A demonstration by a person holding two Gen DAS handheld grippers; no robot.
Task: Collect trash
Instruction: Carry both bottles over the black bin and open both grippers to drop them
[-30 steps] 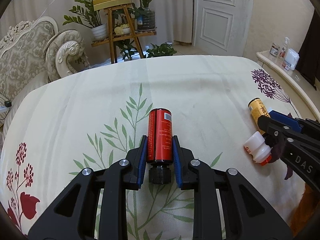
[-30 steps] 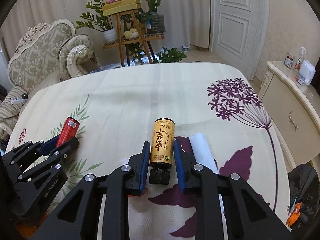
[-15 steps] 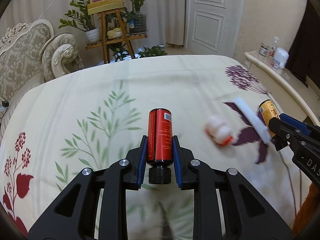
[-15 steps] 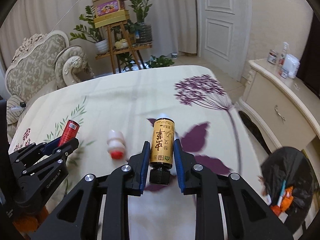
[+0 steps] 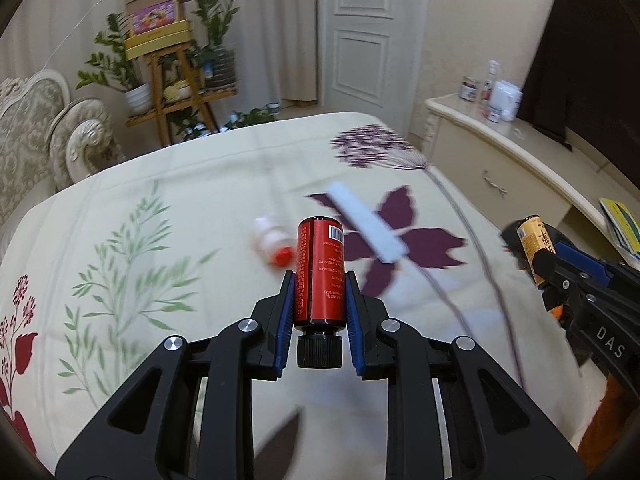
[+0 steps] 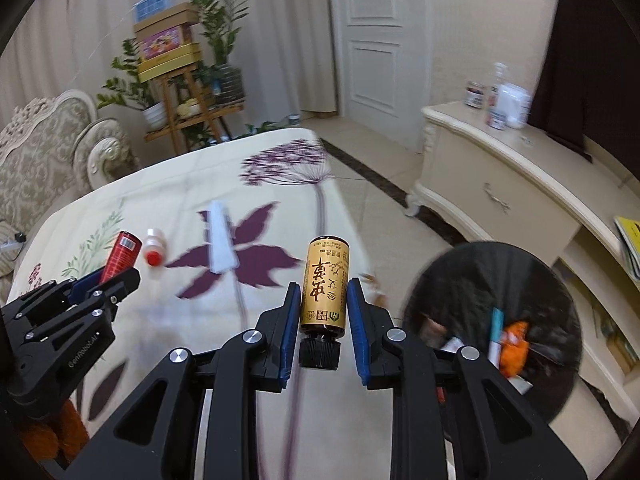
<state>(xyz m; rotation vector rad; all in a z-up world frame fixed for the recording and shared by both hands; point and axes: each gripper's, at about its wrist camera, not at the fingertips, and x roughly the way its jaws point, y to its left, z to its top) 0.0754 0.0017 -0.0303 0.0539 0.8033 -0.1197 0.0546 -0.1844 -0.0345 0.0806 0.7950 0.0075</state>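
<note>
A table [image 5: 224,184] under a cream cloth printed with green sprigs, red flowers and purple blooms fills the middle of the frame. On it, just left of centre, lies a small white bottle [image 5: 272,242] with a red cap; right of it lies a flat white strip [image 5: 366,222].

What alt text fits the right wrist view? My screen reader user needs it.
The right gripper is shut on a gold can near a black trash bag; the left gripper holds a red can over the floral tablecloth.
</note>
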